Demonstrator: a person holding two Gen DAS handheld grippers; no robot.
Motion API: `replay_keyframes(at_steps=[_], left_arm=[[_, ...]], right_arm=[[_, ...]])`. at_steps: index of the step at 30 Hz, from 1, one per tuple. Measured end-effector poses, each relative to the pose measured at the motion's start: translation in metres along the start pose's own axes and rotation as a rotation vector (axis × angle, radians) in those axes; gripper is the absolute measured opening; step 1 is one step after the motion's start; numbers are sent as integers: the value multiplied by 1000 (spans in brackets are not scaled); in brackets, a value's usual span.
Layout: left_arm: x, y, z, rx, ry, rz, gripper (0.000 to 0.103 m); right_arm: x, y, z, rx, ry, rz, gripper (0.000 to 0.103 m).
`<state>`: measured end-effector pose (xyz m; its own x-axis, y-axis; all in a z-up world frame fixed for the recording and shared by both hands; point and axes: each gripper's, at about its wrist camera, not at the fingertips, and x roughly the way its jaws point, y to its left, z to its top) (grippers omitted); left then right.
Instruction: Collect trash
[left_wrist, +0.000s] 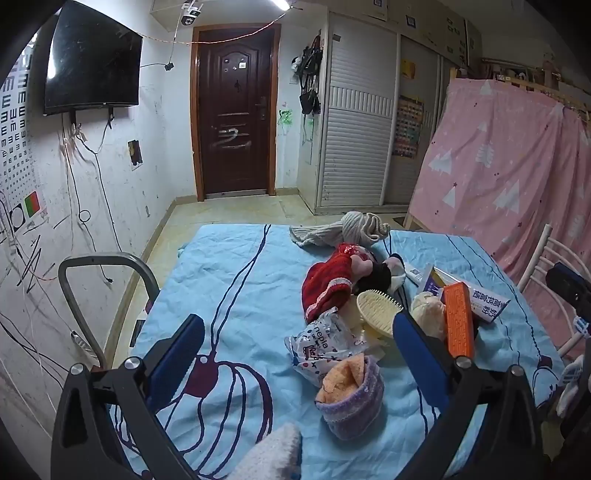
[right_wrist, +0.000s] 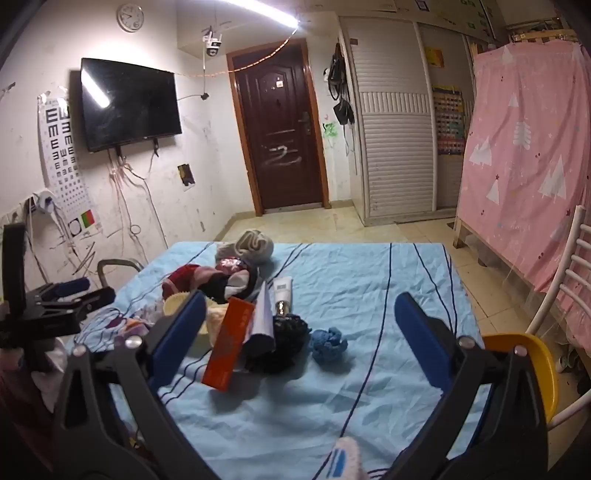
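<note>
Meanwhile both left tongs (left_wrist: 299, 354) and right tongs (right_wrist: 299, 332) spread wide, empty, above cluttered blue tabletop (right_wrist: 369, 398), orange box (right_wrist: 231, 347) near

Open cloth left and right, clutter down the middle.

Bare blue cloth on the counter (left_wrist: 229, 295) between the wide-spread jaws of the left gripper (left_wrist: 299, 343), blocked on the right by the tissue pack (left_wrist: 325, 343), the rolled socks (left_wrist: 351, 398), the comb (left_wrist: 380, 310) and the orange box (left_wrist: 458, 317), this last just beside the right jaw. Free cloth also (right_wrist: 369, 288) ahead of the open right gripper (right_wrist: 301, 332), hemmed on the left by the orange box (right_wrist: 229, 343), the black scrunchie (right_wrist: 284, 343) and the blue crumpled wad (right_wrist: 328, 343). Past the counter's right edge, a white chair (right_wrist: 565, 277) and a yellow seat (right_wrist: 535, 369) close alongside.
</note>
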<state>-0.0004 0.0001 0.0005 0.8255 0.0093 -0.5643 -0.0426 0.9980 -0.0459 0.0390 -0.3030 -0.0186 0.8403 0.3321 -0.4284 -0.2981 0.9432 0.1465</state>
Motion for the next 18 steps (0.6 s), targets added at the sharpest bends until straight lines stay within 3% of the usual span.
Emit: replay_keyframes(at_steps=[18], left_arm=[[2, -3, -1, 21, 16, 5, 93]], right_arm=[[-2, -2, 1, 7, -14, 8, 98]])
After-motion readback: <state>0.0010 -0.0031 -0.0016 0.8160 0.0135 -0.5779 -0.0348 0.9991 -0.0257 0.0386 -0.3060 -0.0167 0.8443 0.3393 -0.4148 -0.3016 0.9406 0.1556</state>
